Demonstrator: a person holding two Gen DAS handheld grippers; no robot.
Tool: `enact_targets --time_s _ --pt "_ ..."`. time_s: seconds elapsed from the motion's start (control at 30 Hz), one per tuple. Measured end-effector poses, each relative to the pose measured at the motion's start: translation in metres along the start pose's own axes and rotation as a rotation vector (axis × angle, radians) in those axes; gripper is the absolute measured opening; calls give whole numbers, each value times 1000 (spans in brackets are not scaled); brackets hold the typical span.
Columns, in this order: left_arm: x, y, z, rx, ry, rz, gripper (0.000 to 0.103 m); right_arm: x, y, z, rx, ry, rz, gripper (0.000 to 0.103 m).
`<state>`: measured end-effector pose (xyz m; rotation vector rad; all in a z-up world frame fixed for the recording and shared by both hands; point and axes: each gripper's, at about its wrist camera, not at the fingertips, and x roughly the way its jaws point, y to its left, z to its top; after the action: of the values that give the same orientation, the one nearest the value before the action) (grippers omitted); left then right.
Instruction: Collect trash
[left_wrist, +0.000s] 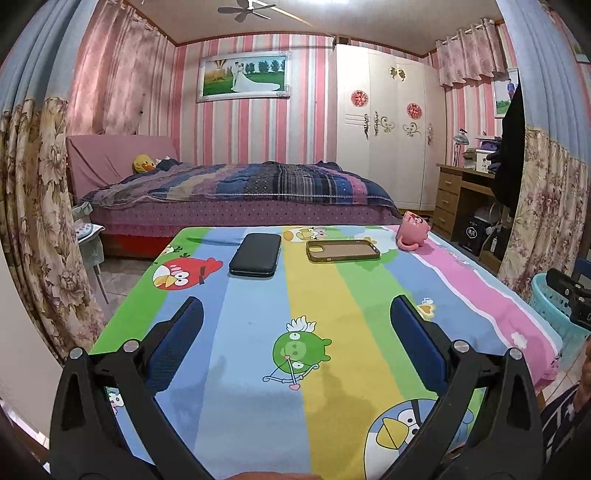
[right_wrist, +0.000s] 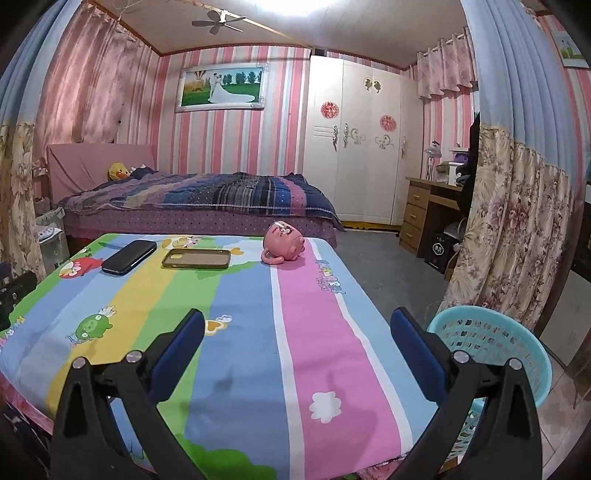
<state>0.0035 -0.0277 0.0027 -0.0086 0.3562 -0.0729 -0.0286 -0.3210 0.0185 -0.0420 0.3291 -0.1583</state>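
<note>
Both claws hang low over the near edge of the counter (left_wrist: 258, 369), which is draped in a striped cartoon cloth. The left claw (left_wrist: 295, 332) has its blue-padded fingers spread wide with nothing between them, and the right claw (right_wrist: 297, 341) is just as wide apart and just as empty.

All three loose things lie along the far edge. A black case (left_wrist: 255, 254) sits toward the far left corner, an olive phone cover (left_wrist: 342, 250) lies open side up just beside it, and a pink mug (right_wrist: 283, 246) is tipped on its side toward the far right, handle against the cloth. None of them touches another, and each is well apart from both claws. A turquoise basket (right_wrist: 495, 347) stands on the floor off the counter's right edge, close to the right claw; it is the likely bin.

By my reading, collecting has not yet begun and this is the approach stage. Which of the three counts as trash is not obvious. The next move calls for a long forward reach to the far edge. The mug looks the natural pick for the right claw, closing across its rounded body, which may roll.
</note>
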Motion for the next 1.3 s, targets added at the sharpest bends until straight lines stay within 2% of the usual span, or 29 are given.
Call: enact_targets --time_s 1.3 --pt "2 -1 -3 -8 9 -12 98 3 0 0 15 4 -1 98"
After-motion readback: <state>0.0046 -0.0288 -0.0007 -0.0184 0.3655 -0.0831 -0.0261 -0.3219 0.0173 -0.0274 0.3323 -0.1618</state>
